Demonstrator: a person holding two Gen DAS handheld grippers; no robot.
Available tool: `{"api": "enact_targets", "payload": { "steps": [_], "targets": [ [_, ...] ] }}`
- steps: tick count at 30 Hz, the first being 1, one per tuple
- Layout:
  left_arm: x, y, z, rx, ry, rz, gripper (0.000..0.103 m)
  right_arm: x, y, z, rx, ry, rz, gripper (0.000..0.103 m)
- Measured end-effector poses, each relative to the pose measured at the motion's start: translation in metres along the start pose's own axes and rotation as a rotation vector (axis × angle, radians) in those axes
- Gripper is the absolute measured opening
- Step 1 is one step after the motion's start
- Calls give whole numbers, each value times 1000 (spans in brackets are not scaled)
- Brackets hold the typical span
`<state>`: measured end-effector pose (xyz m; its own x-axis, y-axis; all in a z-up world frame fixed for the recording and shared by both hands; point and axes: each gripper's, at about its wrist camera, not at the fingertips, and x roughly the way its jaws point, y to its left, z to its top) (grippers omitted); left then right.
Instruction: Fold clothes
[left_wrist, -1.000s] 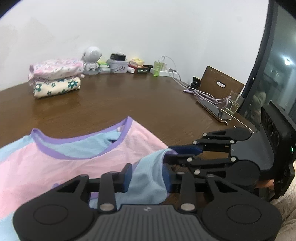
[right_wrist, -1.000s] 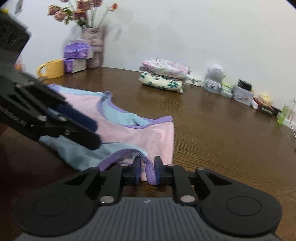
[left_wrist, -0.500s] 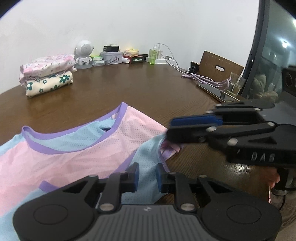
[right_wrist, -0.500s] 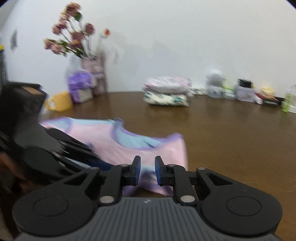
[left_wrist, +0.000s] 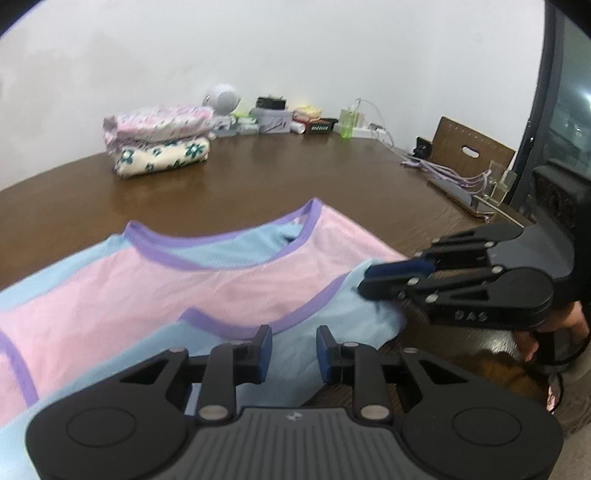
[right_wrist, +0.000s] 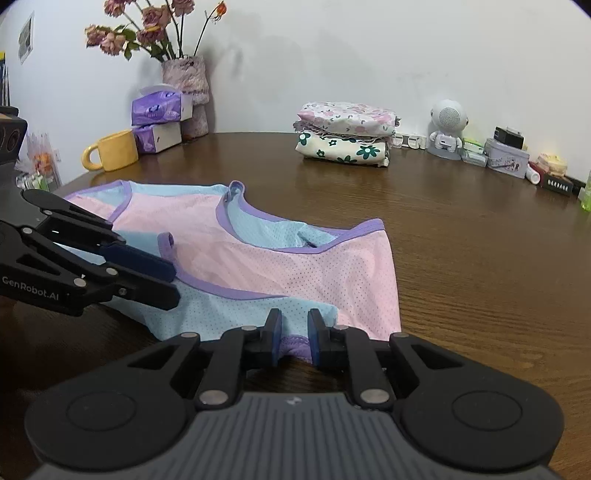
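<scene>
Left wrist view: your left gripper (left_wrist: 291, 349) has its jaws parted with nothing pinched, hovering over the blue sleeve of the pink-and-blue shirt (left_wrist: 207, 280); the shirt lies flat on the wooden table (left_wrist: 258, 184), purple trim at neck; your right gripper (left_wrist: 364, 282) at 3 o'clock, tips at the sleeve edge; cables (left_wrist: 443, 171) at 2 o'clock show only here.

Right wrist view: right gripper (right_wrist: 293, 341) jaws narrowly apart around the purple hem, grip unclear; yellow mug (right_wrist: 110, 151) and vase (right_wrist: 186, 94) at 10 o'clock appear only here.

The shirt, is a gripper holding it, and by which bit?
The right gripper pinches the shirt by its purple hem at the near edge. The left gripper is open over the blue part, holding nothing.
</scene>
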<state>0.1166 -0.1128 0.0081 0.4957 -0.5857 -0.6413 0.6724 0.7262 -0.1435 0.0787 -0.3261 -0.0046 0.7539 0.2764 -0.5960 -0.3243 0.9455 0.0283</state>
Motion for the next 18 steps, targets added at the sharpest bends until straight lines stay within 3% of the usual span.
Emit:
{"api": "enact_targets", "payload": {
  "steps": [8,12,18],
  "targets": [
    [-2,6,-5,-16,-25,-23,25,-11,8,3,-47,5,-67,15],
    [-7,10,-8,-63,-45,-52,38,-8,7,3,-38,18,-88,15],
    [-28,16,-11,-89,-118,-1,38,-22,27,10,-41,-45,-56,16]
  ]
}}
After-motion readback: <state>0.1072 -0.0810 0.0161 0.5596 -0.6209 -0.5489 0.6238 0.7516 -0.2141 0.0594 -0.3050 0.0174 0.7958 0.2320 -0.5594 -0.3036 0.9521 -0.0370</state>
